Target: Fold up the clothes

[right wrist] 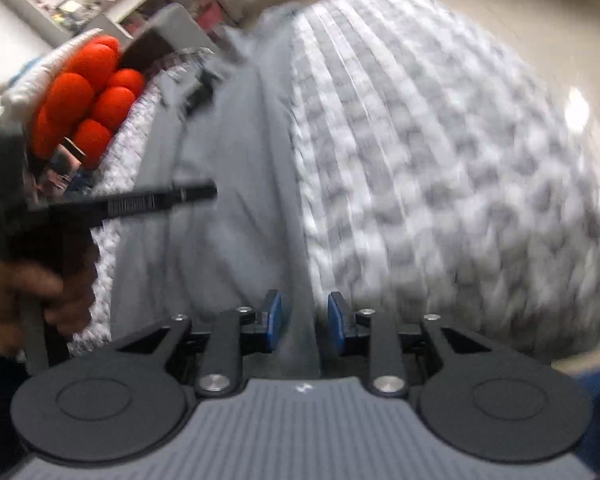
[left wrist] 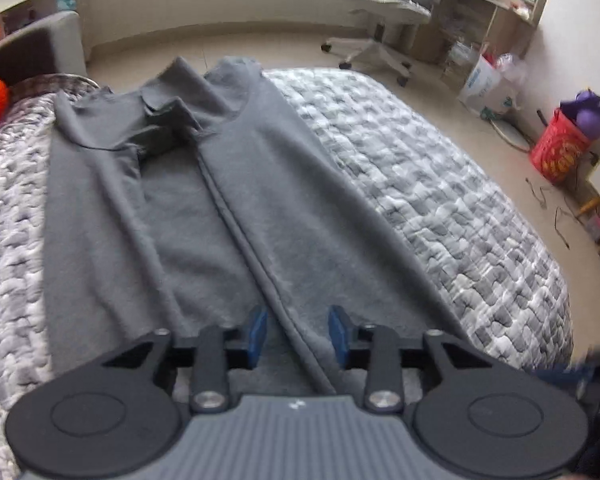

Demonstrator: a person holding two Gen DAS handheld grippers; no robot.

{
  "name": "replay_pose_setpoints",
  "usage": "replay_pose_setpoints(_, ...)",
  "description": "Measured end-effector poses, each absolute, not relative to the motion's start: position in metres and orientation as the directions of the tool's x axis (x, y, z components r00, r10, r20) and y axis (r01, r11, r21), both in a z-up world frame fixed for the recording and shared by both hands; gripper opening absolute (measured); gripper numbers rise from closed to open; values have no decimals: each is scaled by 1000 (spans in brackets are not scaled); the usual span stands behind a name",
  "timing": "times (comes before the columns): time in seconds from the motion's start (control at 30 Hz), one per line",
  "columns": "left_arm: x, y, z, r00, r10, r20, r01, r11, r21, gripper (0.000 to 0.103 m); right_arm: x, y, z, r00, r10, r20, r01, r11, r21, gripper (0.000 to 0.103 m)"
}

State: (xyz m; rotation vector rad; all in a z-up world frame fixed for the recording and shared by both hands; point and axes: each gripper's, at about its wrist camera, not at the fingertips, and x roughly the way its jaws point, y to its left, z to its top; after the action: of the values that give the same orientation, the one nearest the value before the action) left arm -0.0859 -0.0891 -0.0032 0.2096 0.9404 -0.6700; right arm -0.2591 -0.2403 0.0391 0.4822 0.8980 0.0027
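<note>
A dark grey collared knit shirt [left wrist: 236, 208] lies lengthwise on a bed covered by a grey-and-white patterned quilt [left wrist: 440, 200], its collar at the far end and its sides folded in toward the middle, so that a long hemmed edge runs from the collar down to the near end. The left gripper [left wrist: 297, 334] hangs over the near end of the shirt with its blue-padded fingers [left wrist: 257, 336] spread apart, the hemmed edge passing between them without being pinched. In the heavily blurred right wrist view, the right gripper [right wrist: 304, 322] also stands released, its blue pads [right wrist: 274, 320] parted on either side of the shirt's right folded edge. To its left a hand [right wrist: 32, 296] grips the black handle of the other tool. Orange round cushions [right wrist: 88, 100] sit at the bed's far left. Beyond the bed stand a white-framed office chair [left wrist: 384, 8] on the pale floor and, to the right, a red bucket [left wrist: 560, 148] holding something purple.
</note>
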Motion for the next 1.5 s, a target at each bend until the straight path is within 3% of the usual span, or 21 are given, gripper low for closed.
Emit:
replay_pose_setpoints(0.13, -89, -88, -13, 397, -428, -812, 618, 779, -108, 34, -214, -244, 60, 690, 203, -695, 29, 952, 306, 30)
replay_pose_setpoints(0.27, -90, -87, -16, 401, -424, -812, 611, 784, -108, 34, -156, -243, 39, 630, 279, -725, -31, 942, 335, 16)
replay_pose_setpoints(0.33, -91, -86, -16, 404, -426, -809, 608, 786, -110, 30, -132, -238, 16, 580, 258, -772, -25, 954, 300, 12)
replay_pose_setpoints(0.37, -91, -85, -16, 405, -427, -808, 608, 786, -111, 24, -121, -235, 4, 554, 246, -795, -23, 960, 280, 2)
replay_pose_setpoints(0.4, -93, -85, -17, 405, -431, -806, 614, 782, -110, 16, -117, -236, 2, 566, 248, -786, -26, 959, 283, 0)
replay_pose_setpoints(0.5, -93, -81, -18, 400, -455, -796, 621, 773, -130, 9, -112, -240, 2, 602, 222, -767, -6, 962, 273, 0)
replay_pose_setpoints(0.77, -90, -78, -15, 372, -476, -797, 639, 754, -152, 8, -110, -230, 5, 655, 104, -749, 32, 986, 165, 4)
replay_pose_setpoints(0.97, -79, -31, 19, 384, -561, -733, 582, 764, -280, 15, -125, -226, 11, 678, 204, -707, -62, 973, 222, 7)
replay_pose_setpoints(1.17, -85, 6, 14, 407, -462, -788, 505, 833, -227, 14, -130, -182, -1, 631, 237, -739, -161, 972, 174, 10)
replay_pose_setpoints(1.3, -99, 4, -6, 337, -389, -857, 529, 832, -169, 14, -140, -157, -3, 626, 265, -734, -223, 962, 156, 12)
replay_pose_setpoints(1.5, -124, 13, -9, 318, -355, -879, 558, 820, -129, 14, -158, -135, -2, 611, 319, -724, -270, 944, 188, 16)
